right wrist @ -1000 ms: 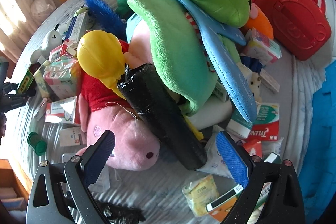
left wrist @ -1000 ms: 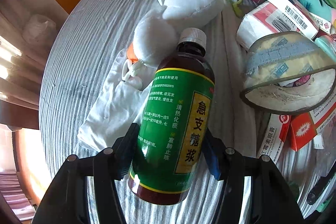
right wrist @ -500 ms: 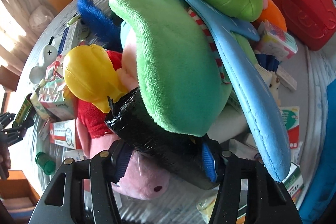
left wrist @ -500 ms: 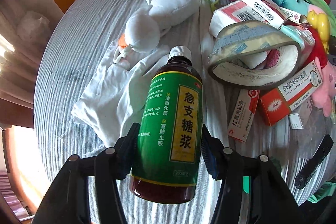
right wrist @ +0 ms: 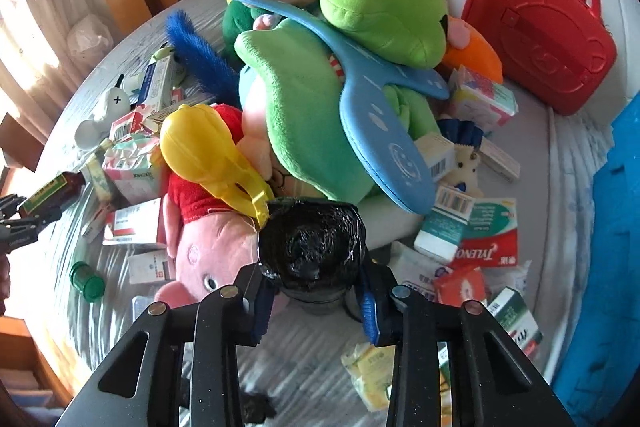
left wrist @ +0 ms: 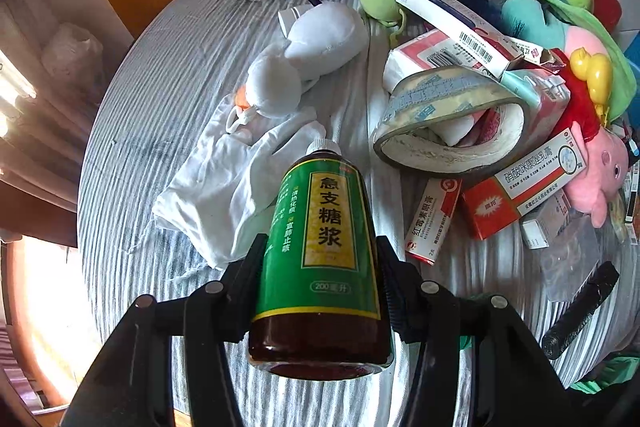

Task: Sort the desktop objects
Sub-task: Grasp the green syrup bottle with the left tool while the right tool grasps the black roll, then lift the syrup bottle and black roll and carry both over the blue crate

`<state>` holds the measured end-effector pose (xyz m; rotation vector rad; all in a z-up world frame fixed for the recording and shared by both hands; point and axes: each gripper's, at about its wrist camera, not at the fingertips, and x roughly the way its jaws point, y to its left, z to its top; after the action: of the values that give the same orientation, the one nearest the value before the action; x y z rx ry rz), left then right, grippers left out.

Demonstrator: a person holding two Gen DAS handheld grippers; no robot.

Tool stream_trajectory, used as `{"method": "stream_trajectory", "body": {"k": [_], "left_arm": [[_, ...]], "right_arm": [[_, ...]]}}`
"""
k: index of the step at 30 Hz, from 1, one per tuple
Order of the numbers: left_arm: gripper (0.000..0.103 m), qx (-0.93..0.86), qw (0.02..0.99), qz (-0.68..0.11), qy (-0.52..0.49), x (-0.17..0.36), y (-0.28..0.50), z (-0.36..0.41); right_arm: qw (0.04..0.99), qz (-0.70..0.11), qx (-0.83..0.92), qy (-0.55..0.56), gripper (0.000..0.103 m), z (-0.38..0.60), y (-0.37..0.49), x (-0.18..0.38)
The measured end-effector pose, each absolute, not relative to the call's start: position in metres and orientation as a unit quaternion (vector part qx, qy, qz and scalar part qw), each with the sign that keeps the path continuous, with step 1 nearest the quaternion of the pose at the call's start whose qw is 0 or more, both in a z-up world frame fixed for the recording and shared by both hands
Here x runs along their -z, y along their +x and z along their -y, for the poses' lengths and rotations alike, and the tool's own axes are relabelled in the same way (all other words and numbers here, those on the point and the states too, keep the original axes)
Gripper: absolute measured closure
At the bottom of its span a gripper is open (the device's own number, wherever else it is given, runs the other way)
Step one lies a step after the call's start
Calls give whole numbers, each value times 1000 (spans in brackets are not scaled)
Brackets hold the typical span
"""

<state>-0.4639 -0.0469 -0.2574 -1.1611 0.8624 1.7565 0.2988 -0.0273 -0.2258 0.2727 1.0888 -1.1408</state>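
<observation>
The brown syrup bottle (left wrist: 320, 259) was pinched by the left gripper (left wrist: 322, 283) and held clear above the striped cloth (left wrist: 168, 67), its jaws closing slightly on it. The black wrapped roll (right wrist: 312, 247) was clamped by the right gripper (right wrist: 316, 303), jaws closing, beside the pink plush pig (right wrist: 212, 251).
</observation>
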Motion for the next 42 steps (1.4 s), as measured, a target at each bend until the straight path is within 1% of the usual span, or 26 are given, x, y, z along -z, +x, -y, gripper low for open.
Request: {"method": "stream_trajectory", "body": {"k": [6,15,25,42], "left_arm": [[52,-710,424,-333,-453,247,-463,45],[52,-727,428,-321,-430,219,-448,61],[52,-745,446,-300,-395,171,-416,65],[52,-763,493,-270,-319,85,-338,44]], "right_arm": [[699,-465,527,134,68,9,283,213],[709,-432,540,139,68,-27,274,184],[726,-385,553,142,68,-67,263,140],[744,-339,560,137,68,-115,227,80]]}}
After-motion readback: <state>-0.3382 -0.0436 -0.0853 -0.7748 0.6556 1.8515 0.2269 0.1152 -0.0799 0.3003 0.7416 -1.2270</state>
